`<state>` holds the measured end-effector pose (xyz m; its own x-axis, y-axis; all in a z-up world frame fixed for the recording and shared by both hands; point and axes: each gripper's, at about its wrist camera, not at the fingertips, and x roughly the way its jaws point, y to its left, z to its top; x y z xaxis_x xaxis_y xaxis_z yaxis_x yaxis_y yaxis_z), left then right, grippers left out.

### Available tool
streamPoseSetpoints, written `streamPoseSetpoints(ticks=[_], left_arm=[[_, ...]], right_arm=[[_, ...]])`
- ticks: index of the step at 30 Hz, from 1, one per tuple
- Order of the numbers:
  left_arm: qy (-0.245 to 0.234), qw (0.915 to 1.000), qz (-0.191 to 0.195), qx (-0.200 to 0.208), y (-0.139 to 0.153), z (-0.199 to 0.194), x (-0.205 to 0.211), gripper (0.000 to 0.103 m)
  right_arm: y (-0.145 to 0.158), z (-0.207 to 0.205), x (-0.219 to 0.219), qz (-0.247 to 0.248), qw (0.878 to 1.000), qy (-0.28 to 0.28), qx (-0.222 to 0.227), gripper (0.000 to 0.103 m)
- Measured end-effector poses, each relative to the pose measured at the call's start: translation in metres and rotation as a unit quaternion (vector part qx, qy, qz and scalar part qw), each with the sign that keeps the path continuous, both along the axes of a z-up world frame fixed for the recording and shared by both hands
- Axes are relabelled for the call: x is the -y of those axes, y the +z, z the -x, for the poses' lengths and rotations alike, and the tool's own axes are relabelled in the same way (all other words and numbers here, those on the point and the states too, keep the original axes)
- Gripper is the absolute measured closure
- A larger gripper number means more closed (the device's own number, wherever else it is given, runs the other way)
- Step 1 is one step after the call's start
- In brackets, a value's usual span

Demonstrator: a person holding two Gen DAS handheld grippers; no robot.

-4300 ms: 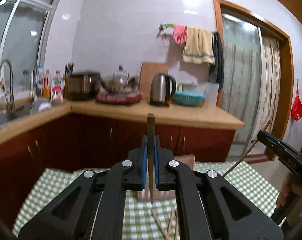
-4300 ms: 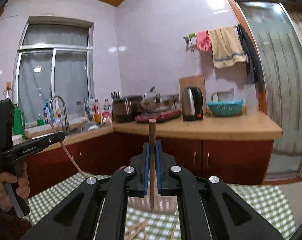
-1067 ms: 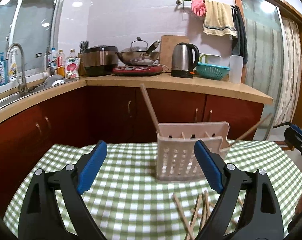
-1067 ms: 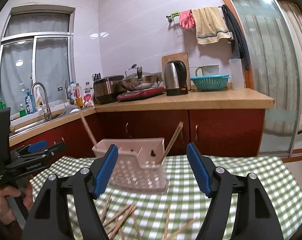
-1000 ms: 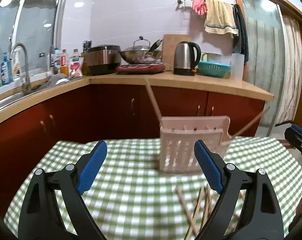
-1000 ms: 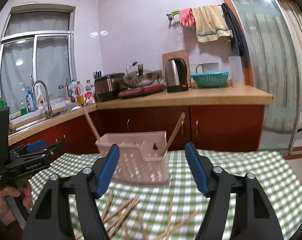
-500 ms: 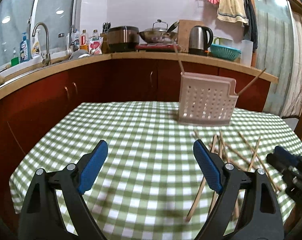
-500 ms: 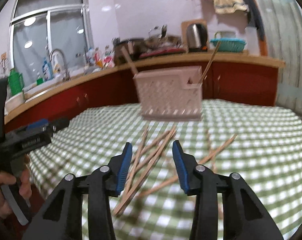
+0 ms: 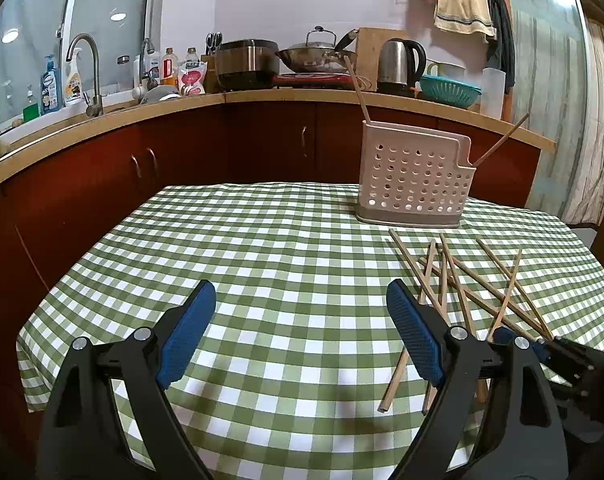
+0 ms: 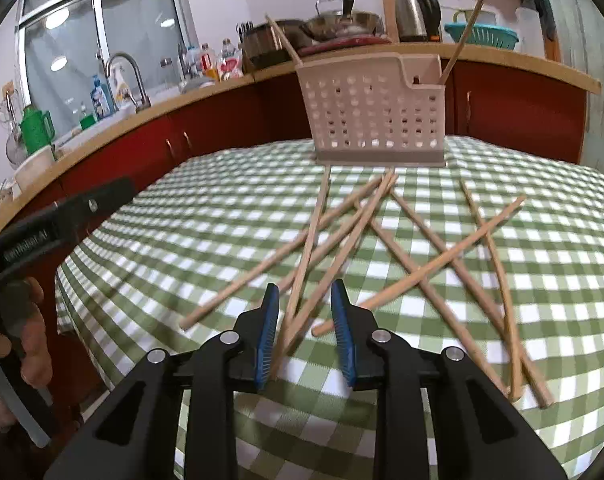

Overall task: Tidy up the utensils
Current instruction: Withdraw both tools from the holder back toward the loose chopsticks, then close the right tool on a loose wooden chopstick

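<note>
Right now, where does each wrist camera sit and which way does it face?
Left wrist: behind the wide-open left gripper, over bare tablecloth, facing the utensil holder.
Right wrist: behind the closing right gripper, chopsticks between its pads; a hand shows at the left edge.
Shared: holder, loose chopsticks, kitchen counter.
</note>
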<state>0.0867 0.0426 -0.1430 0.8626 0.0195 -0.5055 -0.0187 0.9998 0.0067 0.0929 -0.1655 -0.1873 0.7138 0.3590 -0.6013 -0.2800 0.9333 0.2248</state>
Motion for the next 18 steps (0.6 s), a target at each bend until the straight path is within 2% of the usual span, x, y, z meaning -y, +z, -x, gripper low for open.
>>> streamPoseSetpoints(ticks=[3,9,18], left_arm=[[-0.002,1.0000,0.001,-0.001,-0.001,0.000,0.002,0.018],[-0.006,1.0000,0.002,-0.006,-0.004,-0.001,0.008,0.018],[-0.014,0.9999,0.001,-0.010,-0.007,0.002,0.017,0.018]], right_arm=[[-0.007,-0.002,0.000,0.002,1.000,0.001,-0.016,0.085],[-0.008,-0.001,0.005,0.007,1.000,-0.005,-0.023,0.096],[-0.009,0.006,0.021,0.031,0.999,-0.024,-0.025,0.099]])
